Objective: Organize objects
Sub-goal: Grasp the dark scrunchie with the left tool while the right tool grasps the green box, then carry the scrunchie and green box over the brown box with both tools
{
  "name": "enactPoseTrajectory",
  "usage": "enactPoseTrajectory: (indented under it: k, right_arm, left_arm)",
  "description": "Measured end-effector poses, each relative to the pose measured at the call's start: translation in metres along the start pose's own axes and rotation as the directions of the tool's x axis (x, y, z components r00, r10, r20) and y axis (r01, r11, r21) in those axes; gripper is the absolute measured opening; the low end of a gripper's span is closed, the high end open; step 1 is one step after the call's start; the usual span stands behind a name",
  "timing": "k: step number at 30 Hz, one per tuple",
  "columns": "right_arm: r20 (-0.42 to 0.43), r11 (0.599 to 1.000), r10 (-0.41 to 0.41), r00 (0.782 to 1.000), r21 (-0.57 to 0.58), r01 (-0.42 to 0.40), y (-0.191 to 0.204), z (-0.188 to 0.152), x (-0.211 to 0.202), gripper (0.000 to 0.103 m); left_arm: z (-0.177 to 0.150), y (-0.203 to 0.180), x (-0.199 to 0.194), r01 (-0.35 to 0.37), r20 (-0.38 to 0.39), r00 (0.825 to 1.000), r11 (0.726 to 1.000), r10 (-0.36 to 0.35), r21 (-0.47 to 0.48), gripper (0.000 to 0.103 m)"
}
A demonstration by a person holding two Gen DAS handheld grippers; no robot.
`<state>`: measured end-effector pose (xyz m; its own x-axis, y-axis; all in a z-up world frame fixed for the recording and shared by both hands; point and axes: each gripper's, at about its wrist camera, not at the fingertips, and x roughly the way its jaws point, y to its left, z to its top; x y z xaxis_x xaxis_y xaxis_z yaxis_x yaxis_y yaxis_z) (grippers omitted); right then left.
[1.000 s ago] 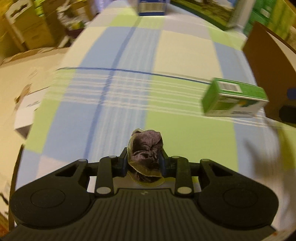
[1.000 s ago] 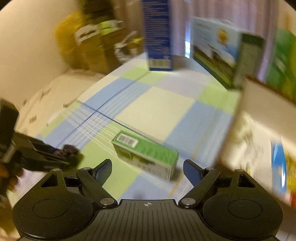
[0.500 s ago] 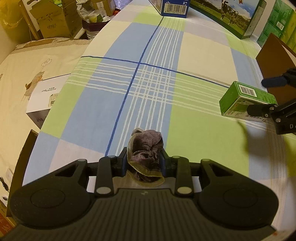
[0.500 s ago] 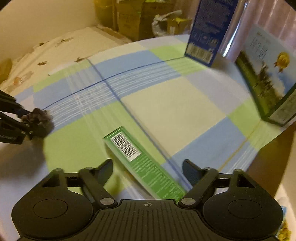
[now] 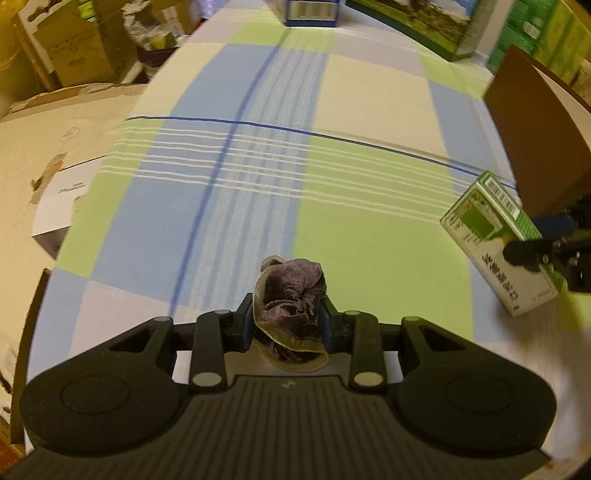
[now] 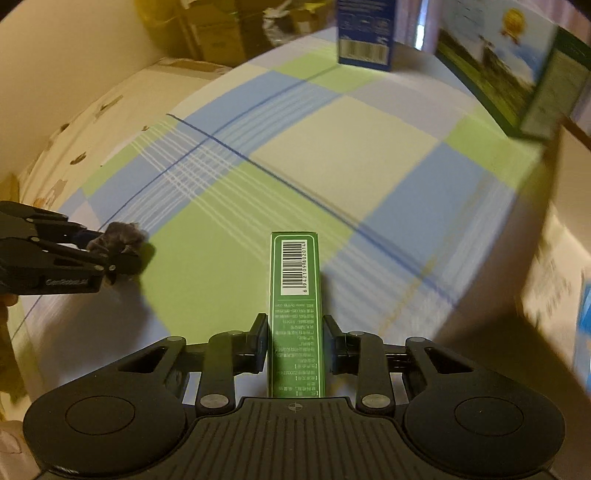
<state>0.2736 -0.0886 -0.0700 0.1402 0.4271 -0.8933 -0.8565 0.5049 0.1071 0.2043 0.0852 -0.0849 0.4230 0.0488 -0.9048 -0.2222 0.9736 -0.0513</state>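
Two grippers are busy here, and each one already has something in it. The right gripper [image 6: 294, 341] has its jaws closed narrow on the sides of a long green box [image 6: 295, 295]. The box sticks straight out ahead, in line with the fingers, with its barcode end farthest from the gripper. In the left wrist view the same green box [image 5: 495, 240] looks tipped up off the checked cloth [image 5: 258, 177], so I think it is being lifted. The left gripper [image 5: 288, 321] has its jaws squeezed on a crumpled dark rag [image 5: 290, 302], which bulges out past the fingertips. Seen from the right wrist, the left gripper [image 6: 107, 254] and its dark rag [image 6: 122, 236] sit off to the left of the green box, near but not touching. To the right of the green box stands a brown cardboard box [image 5: 539, 122] with an open flap. It is much nearer the right gripper than the left one. My guess is the green box goes in there next, so the right gripper would swing it to the right, long end first. Far beyond the green box, at the back of the cloth, a blue box [image 6: 364, 35] stands upright. A big carton with a grassy field picture [image 6: 491, 70] sits near it.
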Motion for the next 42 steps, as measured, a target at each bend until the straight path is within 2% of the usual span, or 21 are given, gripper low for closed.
enactPoseTrajectory:
  k: [7,14,22,29,37,42]
  right_arm:
    - [-0.011,0.993,-0.038,0.999,0.110,0.038,0.003,-0.051,-0.029,0.027]
    - [-0.023,0.988,-0.061,0.998,0.139,0.064,0.016,-0.082,-0.044,0.027]
    - [-0.020,0.989,-0.099,0.995,0.108,0.101,0.027,-0.087,-0.035,0.027]
    - [0.003,0.988,-0.084,0.996,0.132,0.083,0.021,-0.091,-0.038,0.027]
    - [0.067,0.977,-0.063,0.996,0.206,0.048,0.007,-0.093,-0.070,0.027]
    - [0.121,0.965,-0.080,0.989,0.259,0.046,-0.005,-0.096,-0.097,0.027]
  left_arm:
    - [-0.010,-0.038,-0.002,0.081,-0.018,0.997,0.992,-0.080,0.095,0.029]
    - [-0.019,-0.073,-0.005,0.139,-0.045,0.990,0.973,-0.133,0.187,0.029]
    - [-0.024,-0.085,-0.007,0.146,-0.059,0.989,0.966,-0.136,0.213,0.029]
    - [-0.026,-0.083,-0.016,0.133,-0.047,0.991,0.970,-0.126,0.202,0.029]
    - [-0.014,-0.091,-0.041,0.149,0.013,0.988,0.968,-0.155,0.201,0.029]
    - [-0.003,-0.108,-0.057,0.170,0.052,0.981,0.960,-0.186,0.220,0.029]
